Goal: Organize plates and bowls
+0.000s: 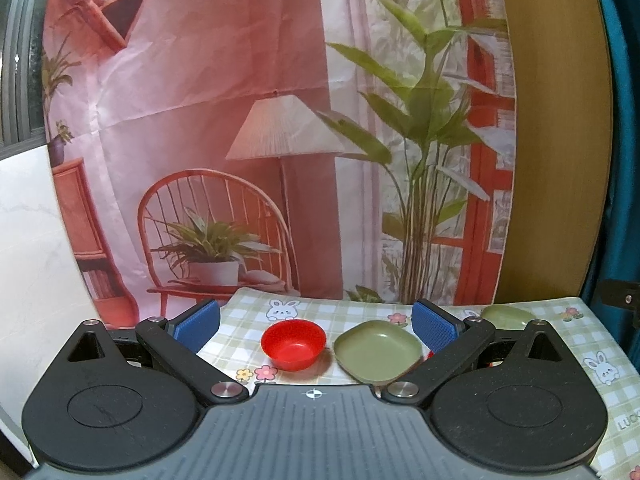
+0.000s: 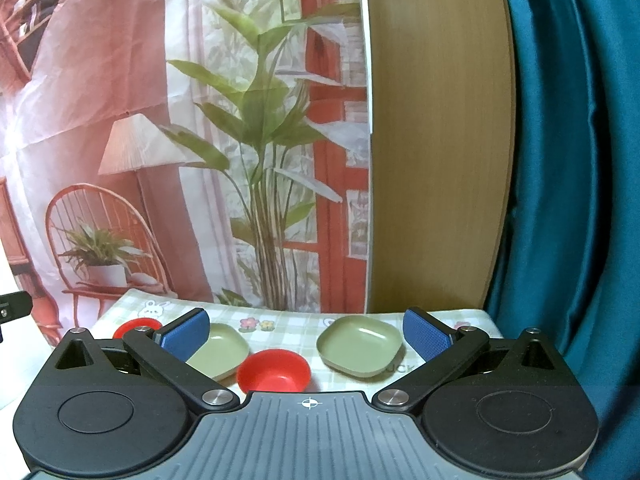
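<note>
The left gripper (image 1: pixel 316 326) hangs low over the near edge of the table, aimed level toward the backdrop, its blue pads (image 1: pixel 198 324) spread wide with nothing between them. Framed in that gap, from left to right, sit a red bowl (image 1: pixel 293 344) and a green square plate (image 1: pixel 378 350), close beside each other on the checked tablecloth (image 1: pixel 352 314); past the right-hand finger, further back, a second green plate (image 1: pixel 506 316) shows only its upper part. At the cloth's right edge some printed letters peek out, reading "LUCK" before the gripper body cuts them off, and bunny and flower prints dot the checks. Over to the right gripper (image 2: pixel 308 334): same level, forward-facing pose, fingers (image 2: pixel 426 334) held well apart and gripping nothing. Left to right in its view: a far red bowl (image 2: pixel 138 326) half hidden behind the left finger, a green plate (image 2: pixel 222 350) partly covered by that finger's pad, a near red bowl (image 2: pixel 274 372) right in front of the camera body, then another green plate (image 2: pixel 360 344) standing apart to the right. Under that plate's front edge the letters "UCK" are readable on the cloth. Behind the table hangs a printed backdrop (image 2: pixel 160 160) of a lamp, chair and plants, then a wooden panel (image 2: pixel 440 140) and a teal curtain (image 2: pixel 568 160).
</note>
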The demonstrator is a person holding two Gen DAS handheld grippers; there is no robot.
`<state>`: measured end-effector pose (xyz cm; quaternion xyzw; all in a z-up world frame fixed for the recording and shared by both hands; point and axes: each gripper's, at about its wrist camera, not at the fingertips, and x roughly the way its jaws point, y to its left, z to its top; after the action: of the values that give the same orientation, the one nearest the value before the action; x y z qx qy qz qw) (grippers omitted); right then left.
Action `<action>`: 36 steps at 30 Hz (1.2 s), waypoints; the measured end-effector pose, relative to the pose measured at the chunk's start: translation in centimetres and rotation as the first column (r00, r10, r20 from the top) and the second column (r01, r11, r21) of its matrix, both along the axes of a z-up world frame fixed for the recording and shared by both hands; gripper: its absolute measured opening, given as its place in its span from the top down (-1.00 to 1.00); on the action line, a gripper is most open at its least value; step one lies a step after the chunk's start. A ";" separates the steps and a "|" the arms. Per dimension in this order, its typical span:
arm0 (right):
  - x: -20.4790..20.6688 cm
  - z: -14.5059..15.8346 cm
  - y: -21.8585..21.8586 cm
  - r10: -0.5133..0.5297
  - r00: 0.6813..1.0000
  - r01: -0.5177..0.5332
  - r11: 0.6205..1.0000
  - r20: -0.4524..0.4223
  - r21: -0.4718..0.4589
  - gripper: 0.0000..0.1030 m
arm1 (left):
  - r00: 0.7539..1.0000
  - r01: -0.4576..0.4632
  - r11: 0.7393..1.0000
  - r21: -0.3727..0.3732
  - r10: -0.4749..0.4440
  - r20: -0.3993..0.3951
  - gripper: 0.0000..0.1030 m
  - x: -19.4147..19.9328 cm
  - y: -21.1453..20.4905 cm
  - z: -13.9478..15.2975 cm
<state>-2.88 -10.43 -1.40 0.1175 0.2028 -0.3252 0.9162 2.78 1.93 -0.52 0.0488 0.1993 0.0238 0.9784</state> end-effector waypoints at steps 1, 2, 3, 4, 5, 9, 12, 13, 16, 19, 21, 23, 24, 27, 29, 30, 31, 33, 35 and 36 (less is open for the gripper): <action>0.4 -0.3 0.0 0.003 1.000 -0.003 1.000 0.000 0.004 -0.99 | 1.000 0.000 1.000 0.002 0.000 -0.001 -0.99 0.4 0.4 -0.1; 0.9 -0.6 -0.1 0.008 1.000 -0.008 1.000 0.002 0.011 -0.99 | 1.000 0.000 1.000 0.003 0.000 -0.003 -0.99 0.8 0.8 -0.3; 1.1 -0.7 -0.1 0.010 1.000 -0.010 1.000 0.002 0.015 -0.99 | 1.000 0.002 1.000 0.002 -0.002 -0.007 -0.99 1.2 1.2 -0.4; 1.6 -1.0 -0.2 0.016 1.000 -0.016 1.000 0.004 0.023 -0.99 | 1.000 0.006 1.000 0.003 -0.006 -0.012 -0.99 1.7 1.7 -0.5; 2.0 -1.2 -0.3 0.021 1.000 -0.021 0.999 0.005 0.031 -0.99 | 1.000 0.009 1.000 0.004 -0.009 -0.016 -0.99 2.2 2.1 -0.7; 4.2 -2.3 -0.3 0.052 0.999 -0.052 0.997 0.001 0.055 -0.98 | 1.000 0.005 1.000 0.025 -0.004 -0.027 -0.99 4.1 3.8 -1.2; 6.0 -3.0 -0.4 0.065 0.998 -0.065 0.995 -0.007 0.070 -0.95 | 0.999 0.003 1.000 0.031 -0.002 -0.040 -0.99 5.4 5.4 -1.5; 6.4 -3.2 -0.5 0.068 0.998 -0.067 0.995 -0.007 0.078 -0.94 | 0.999 0.005 1.000 0.029 -0.003 -0.046 -0.99 5.9 6.0 -1.5; 8.1 -3.7 -0.3 0.085 0.996 -0.083 0.992 -0.015 0.096 -0.92 | 0.998 -0.001 1.000 0.026 0.003 -0.069 -0.98 7.3 7.9 -1.9; 9.9 -4.1 0.1 0.104 0.994 -0.101 0.990 -0.025 0.101 -0.92 | 0.997 -0.014 1.000 0.018 0.015 -0.078 -0.97 8.3 10.0 -2.2; 11.3 -4.5 0.2 0.117 0.993 -0.113 0.987 -0.030 0.112 -0.90 | 0.997 -0.027 1.000 0.014 0.028 -0.077 -0.87 9.1 11.4 -2.5; 12.7 -4.9 0.4 0.134 0.990 -0.128 0.984 -0.043 0.122 -0.86 | 0.995 -0.039 0.999 0.004 0.040 -0.094 -0.84 9.9 12.7 -2.9; 13.5 -5.1 0.6 0.145 0.988 -0.138 0.983 -0.049 0.124 -0.84 | 0.993 -0.047 0.999 -0.007 0.046 -0.107 -0.83 10.4 13.4 -3.1; 15.1 -5.7 1.1 0.168 0.984 -0.159 0.979 -0.064 0.127 -0.83 | 0.991 -0.060 0.998 -0.036 0.055 -0.126 -0.82 11.4 15.0 -3.9; 16.1 -6.1 1.1 0.173 0.982 -0.161 0.977 -0.079 0.138 -0.83 | 0.989 -0.064 0.997 -0.041 0.058 -0.135 -0.82 11.9 15.7 -4.5; 16.6 -6.3 1.0 0.176 0.980 -0.162 0.976 -0.088 0.143 -0.81 | 0.988 -0.065 0.997 -0.043 0.058 -0.142 -0.82 12.1 15.9 -4.8; 16.9 -6.5 1.0 0.179 0.979 -0.164 0.976 -0.093 0.145 -0.80 | 0.987 -0.064 0.997 -0.048 0.057 -0.149 -0.82 12.4 16.1 -5.2; 17.7 -6.8 0.9 0.185 0.977 -0.169 0.974 -0.103 0.149 -0.79 | 0.986 -0.062 0.996 -0.062 0.051 -0.161 -0.82 12.9 16.5 -5.8; 18.6 -7.2 0.8 0.192 0.975 -0.174 0.973 -0.110 0.154 -0.79 | 0.985 -0.062 0.996 -0.069 0.050 -0.168 -0.82 13.6 16.7 -6.3; 18.9 -7.3 0.7 0.195 0.974 -0.176 0.972 -0.113 0.156 -0.78 | 0.984 -0.064 0.995 -0.070 0.051 -0.172 -0.82 13.9 16.8 -6.7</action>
<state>16.06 -9.71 -8.75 0.1434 0.2942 -0.2292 0.9167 16.68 18.73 -7.18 0.0078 0.2840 0.0404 0.9580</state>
